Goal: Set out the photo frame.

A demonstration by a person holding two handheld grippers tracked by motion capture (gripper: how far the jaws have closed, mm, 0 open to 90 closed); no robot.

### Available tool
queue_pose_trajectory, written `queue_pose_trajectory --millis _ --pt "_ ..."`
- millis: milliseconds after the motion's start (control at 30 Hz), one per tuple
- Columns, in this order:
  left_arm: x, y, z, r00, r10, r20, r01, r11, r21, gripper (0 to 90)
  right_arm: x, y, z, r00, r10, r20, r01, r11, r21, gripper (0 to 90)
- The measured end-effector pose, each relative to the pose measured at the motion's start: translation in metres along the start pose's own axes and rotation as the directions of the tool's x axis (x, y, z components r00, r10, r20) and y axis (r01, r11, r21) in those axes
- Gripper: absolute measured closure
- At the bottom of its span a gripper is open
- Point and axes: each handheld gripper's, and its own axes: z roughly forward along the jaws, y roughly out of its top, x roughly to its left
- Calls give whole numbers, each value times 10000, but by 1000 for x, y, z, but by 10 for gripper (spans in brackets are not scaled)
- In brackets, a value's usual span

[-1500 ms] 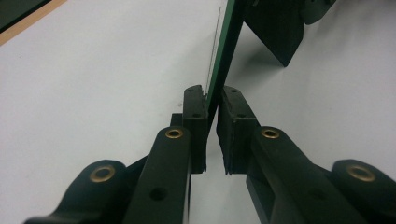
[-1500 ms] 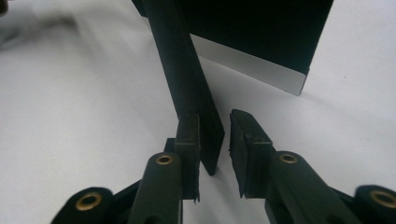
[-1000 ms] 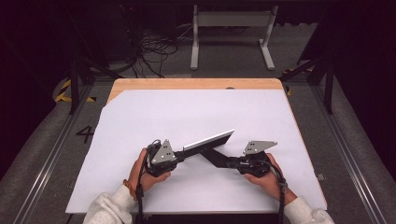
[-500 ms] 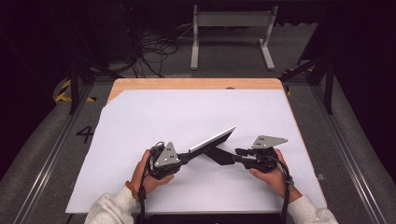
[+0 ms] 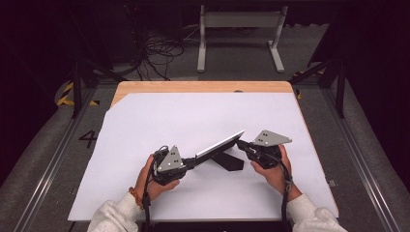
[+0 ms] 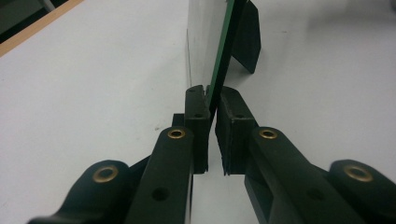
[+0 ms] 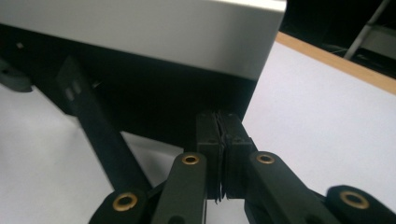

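Thin panel (image 5: 220,145), silver face, green edge, black prop behind.
Left gripper (image 5: 189,162) pinches its seven-o'clock end; right gripper (image 5: 240,144), jaws just pressed together, at its one-o'clock corner; bare white table (image 5: 159,116) towards twelve.

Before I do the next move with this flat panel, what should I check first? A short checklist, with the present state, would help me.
1. Left claw clamps the panel by its edge: ok.
2. Right claw has a hold on the panel: not ok; its jaws are shut with nothing between them.
3. Right claw touches the panel's dark underside: cannot tell.
4. Black stand rests on the white sheet: cannot tell.
5. Sheet around the panel free of other things: ok.
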Motion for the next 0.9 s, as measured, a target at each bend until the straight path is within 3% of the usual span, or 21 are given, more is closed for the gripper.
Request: queue_pose_trajectory --millis 367,467,900 --pt "-5 3 1 9998 90 170 -90 10000 6 831 1 4 9 10000 -11 34 12 10000 -44 883" --pt "-6 4 1 9993 188 309 -189 9998 34 827 3 4 12 9998 -23 -184 20 9999 -135 854" --pt "-17 11 6 9973 434 600 -438 9990 45 800 10 6 16 9983 -124 -575 113 9998 -179 888"
